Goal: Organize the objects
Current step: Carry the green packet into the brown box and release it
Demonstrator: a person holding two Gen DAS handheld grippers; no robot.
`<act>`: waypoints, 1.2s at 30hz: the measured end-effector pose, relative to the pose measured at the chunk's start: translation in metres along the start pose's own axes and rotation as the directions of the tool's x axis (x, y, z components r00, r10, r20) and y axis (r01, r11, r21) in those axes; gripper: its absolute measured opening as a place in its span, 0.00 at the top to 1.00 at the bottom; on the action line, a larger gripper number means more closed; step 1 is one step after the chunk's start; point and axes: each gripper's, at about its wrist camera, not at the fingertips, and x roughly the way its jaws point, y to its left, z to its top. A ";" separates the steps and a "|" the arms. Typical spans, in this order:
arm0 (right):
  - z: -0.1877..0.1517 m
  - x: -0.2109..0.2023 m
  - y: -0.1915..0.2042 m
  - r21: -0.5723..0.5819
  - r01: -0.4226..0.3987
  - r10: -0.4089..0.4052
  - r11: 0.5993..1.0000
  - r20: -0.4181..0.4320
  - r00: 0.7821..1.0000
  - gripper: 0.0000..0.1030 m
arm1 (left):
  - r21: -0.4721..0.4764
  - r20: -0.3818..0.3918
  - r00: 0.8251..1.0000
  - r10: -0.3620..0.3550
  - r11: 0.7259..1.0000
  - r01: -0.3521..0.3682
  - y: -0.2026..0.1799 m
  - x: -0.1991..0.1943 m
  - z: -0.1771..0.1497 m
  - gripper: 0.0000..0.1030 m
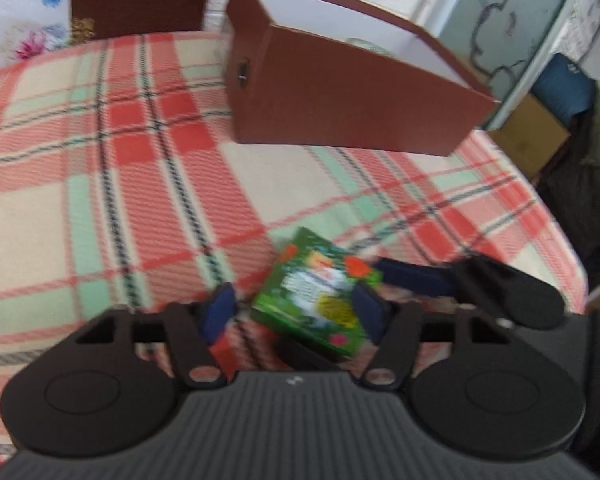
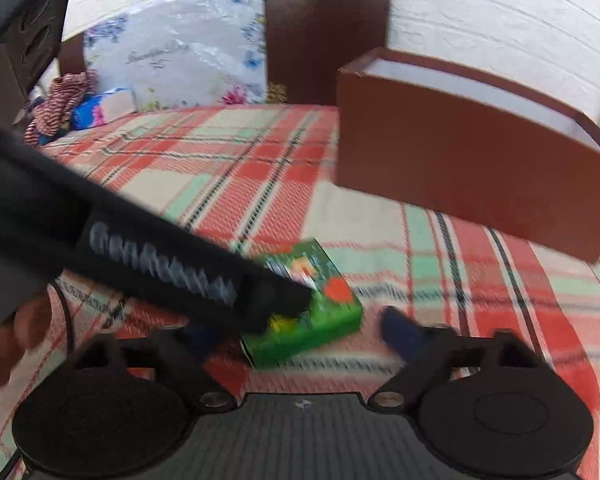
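Note:
A small green box [image 1: 320,298] with colourful print lies on the plaid bedspread [image 1: 100,184]. My left gripper [image 1: 296,312] is open, its blue fingers either side of the box, the right one close against it. In the right wrist view the same green box [image 2: 316,320] lies just ahead, partly covered by the left gripper's black body [image 2: 160,264]. My right gripper [image 2: 304,334] is open and empty, its blue right finger [image 2: 400,330] just right of the box. An open brown box [image 1: 340,92] with a white inside stands further back.
A dark brown headboard [image 2: 324,40] and a floral pillow [image 2: 172,56] are at the far end of the bed. Striped cloth [image 2: 60,100] lies at the far left. A cardboard box [image 1: 528,140] and dark items stand beside the bed's right edge.

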 end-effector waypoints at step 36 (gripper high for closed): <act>0.050 -0.046 -0.046 0.165 0.191 -0.243 0.968 0.407 0.881 0.16 | 0.067 0.228 0.921 0.315 0.939 -0.337 -0.067 -0.034 0.130 0.25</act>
